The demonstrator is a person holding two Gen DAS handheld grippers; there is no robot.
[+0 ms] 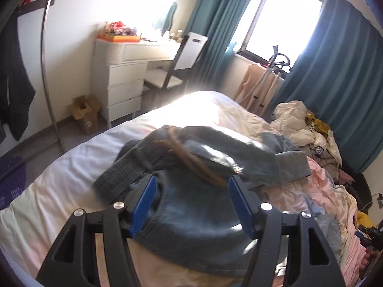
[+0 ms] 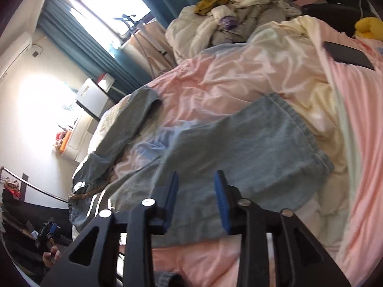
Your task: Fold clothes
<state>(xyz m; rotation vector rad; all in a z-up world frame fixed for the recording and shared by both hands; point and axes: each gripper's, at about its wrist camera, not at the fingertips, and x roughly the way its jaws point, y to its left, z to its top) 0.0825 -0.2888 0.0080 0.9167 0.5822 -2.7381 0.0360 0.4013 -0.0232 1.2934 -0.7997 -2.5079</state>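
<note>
A pair of light blue jeans (image 1: 191, 205) with a brown belt (image 1: 189, 160) lies crumpled on the bed, waistband towards the left gripper. My left gripper (image 1: 191, 186) is open just above the waist of the jeans, holding nothing. In the right wrist view one jeans leg (image 2: 251, 148) lies spread over the pink duvet (image 2: 239, 76), and the other leg (image 2: 124, 124) stretches away to the left. My right gripper (image 2: 196, 186) is open over the near leg, holding nothing.
A pile of other clothes (image 1: 308, 129) lies at the head of the bed (image 1: 71, 162), also in the right wrist view (image 2: 227, 12). A white dresser (image 1: 119, 81), a chair (image 1: 172, 71), a cardboard box (image 1: 86, 112) and teal curtains (image 1: 335, 71) stand beyond. A dark flat object (image 2: 347, 55) lies on the duvet.
</note>
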